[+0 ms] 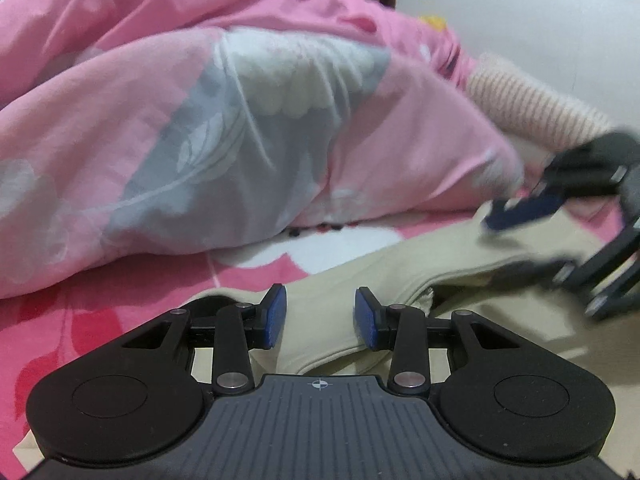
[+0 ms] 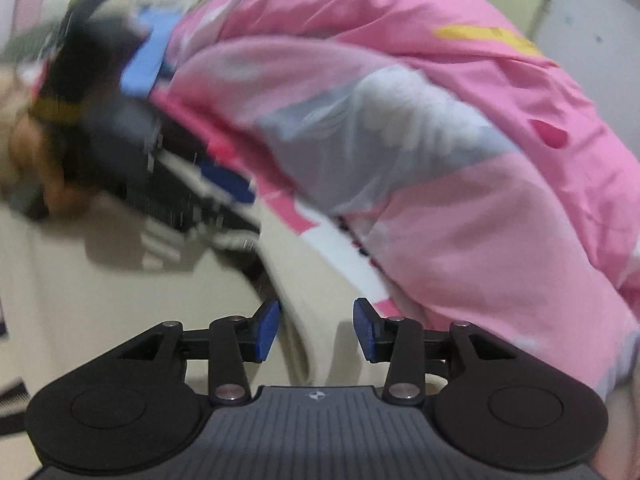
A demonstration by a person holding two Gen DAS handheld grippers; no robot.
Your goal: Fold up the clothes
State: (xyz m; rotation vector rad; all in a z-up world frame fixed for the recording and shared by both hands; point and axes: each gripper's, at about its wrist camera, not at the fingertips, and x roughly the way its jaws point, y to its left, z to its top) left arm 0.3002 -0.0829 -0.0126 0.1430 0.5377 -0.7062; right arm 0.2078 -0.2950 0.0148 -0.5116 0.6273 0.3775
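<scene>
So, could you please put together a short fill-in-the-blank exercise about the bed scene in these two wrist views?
1. The garment lying under both claws is ____ in colour.
2. The bunched duvet behind it is mostly ____.
3. The pads of the left claw are ____ in colour.
4. The jaws of the right claw stand ____, with nothing pinched between them.

Missing words: beige; pink; blue; apart
</scene>
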